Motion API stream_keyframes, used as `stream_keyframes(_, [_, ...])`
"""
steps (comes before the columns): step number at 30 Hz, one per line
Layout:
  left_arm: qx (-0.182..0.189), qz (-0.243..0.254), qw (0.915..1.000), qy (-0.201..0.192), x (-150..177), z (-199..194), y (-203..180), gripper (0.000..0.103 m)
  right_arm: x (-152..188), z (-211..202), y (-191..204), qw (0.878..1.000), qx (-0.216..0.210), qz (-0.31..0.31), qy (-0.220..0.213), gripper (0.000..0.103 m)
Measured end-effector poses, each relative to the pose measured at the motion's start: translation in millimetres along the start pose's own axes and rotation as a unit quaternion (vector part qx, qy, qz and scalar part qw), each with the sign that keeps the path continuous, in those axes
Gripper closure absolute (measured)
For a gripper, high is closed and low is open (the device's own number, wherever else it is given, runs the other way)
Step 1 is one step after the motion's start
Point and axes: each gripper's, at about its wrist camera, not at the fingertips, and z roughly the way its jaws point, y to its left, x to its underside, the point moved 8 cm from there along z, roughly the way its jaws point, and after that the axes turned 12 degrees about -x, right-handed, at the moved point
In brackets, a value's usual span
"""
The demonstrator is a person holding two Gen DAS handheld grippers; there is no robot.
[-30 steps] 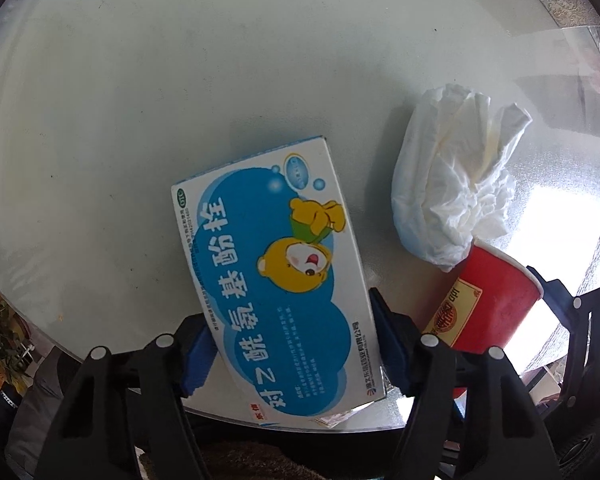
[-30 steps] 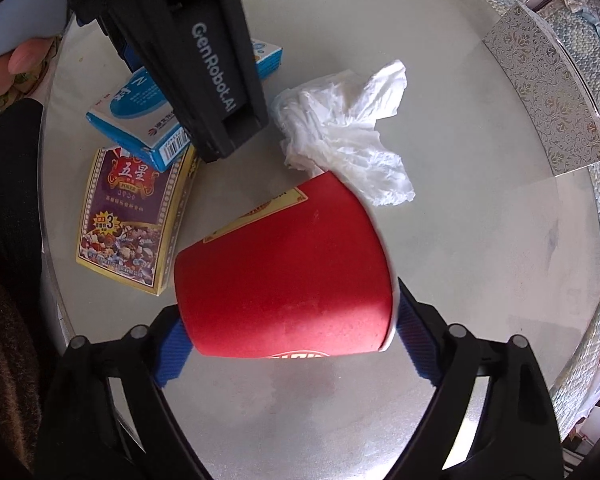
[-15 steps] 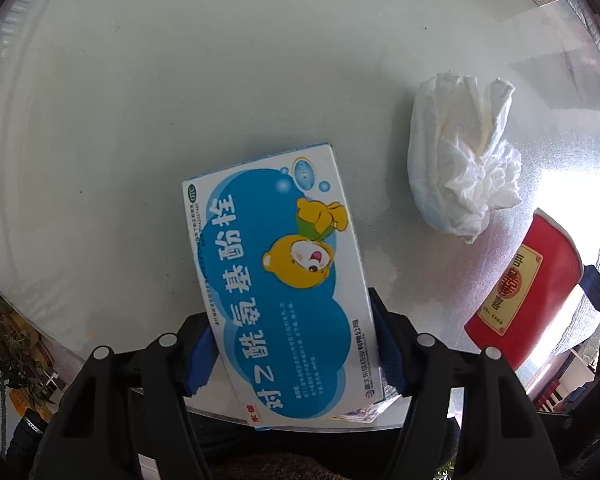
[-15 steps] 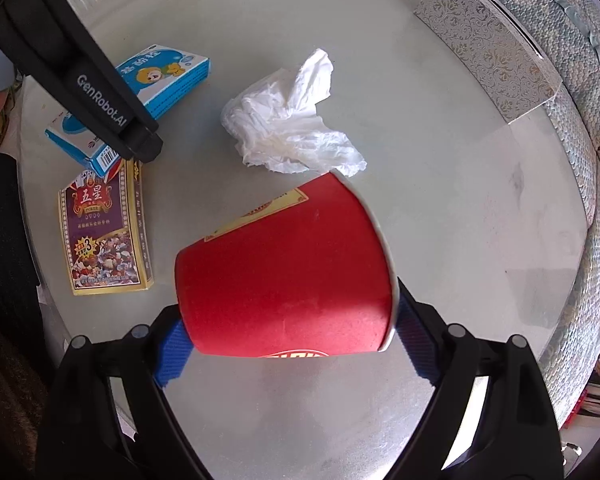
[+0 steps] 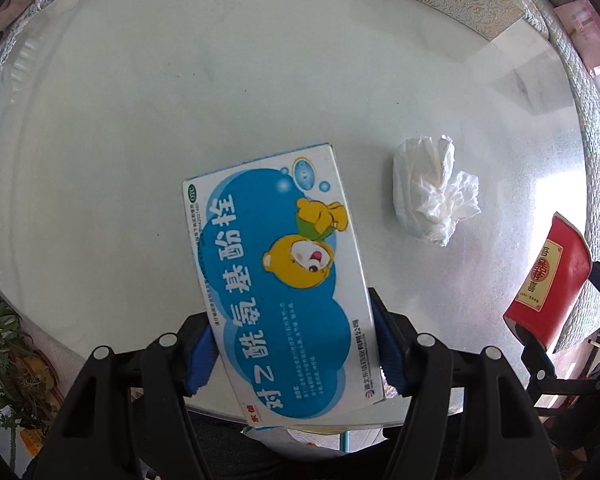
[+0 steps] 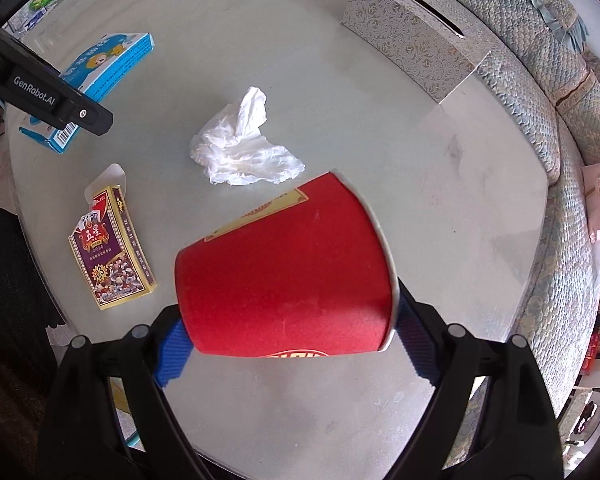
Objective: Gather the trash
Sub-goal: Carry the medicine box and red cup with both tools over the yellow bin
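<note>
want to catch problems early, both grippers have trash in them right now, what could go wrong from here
The left gripper pinches only the near end of the blue medicine box, so the box could pivot or slip out. The right gripper squeezes the red paper cup sideways; it might crush or pop free. The crumpled tissue and card box lie on the table with both grippers full.

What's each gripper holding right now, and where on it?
Left gripper clamps the blue medicine box across its near end; right gripper clamps the red paper cup base to rim.
</note>
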Motion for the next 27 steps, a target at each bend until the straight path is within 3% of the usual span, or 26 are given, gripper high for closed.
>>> stream_keyframes(12, [-0.008,0.083,0.9945,-0.064,13,-4,-11,0.039,22,-71,47,0.999,0.03,0.02,-0.031,0.018])
stream_keyframes(14, [-0.008,0.096,0.9927,-0.073,6,-3,7,0.039,33,-85,62,0.999,0.035,0.021,-0.035,0.018])
stream_keyframes(16, [-0.008,0.109,0.9905,-0.084,27,-10,4,0.039,42,-93,73,0.998,0.039,0.023,-0.04,0.018])
stream_keyframes(19, [-0.005,0.122,0.9877,-0.097,43,-23,35,0.039,57,-105,94,0.998,0.045,0.024,-0.045,0.018])
stream_keyframes(27, [0.01,0.149,0.9834,-0.102,98,-14,39,0.039,97,-113,148,0.998,0.046,0.017,-0.047,0.018])
